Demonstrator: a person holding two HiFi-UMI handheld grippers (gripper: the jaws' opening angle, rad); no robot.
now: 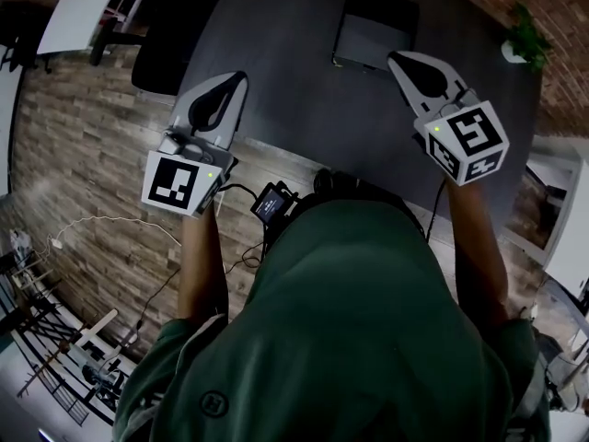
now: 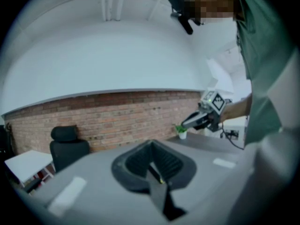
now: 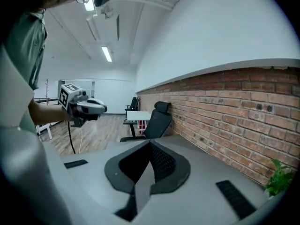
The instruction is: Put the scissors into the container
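Observation:
A dark, shallow rectangular container lies on the dark grey table at its far side. No scissors show in any view. I hold both grippers up over the table's near part, tips pointing away from me. My left gripper is shut with nothing between its jaws, as the left gripper view confirms. My right gripper is also shut and empty, and it sits just in front of the container's right corner. Each gripper view shows the other gripper in the air: the right gripper and the left gripper.
A black office chair stands at the table's left. A small potted plant sits at the far right by the brick wall. A white desk is at far left. Cables run over the wood floor.

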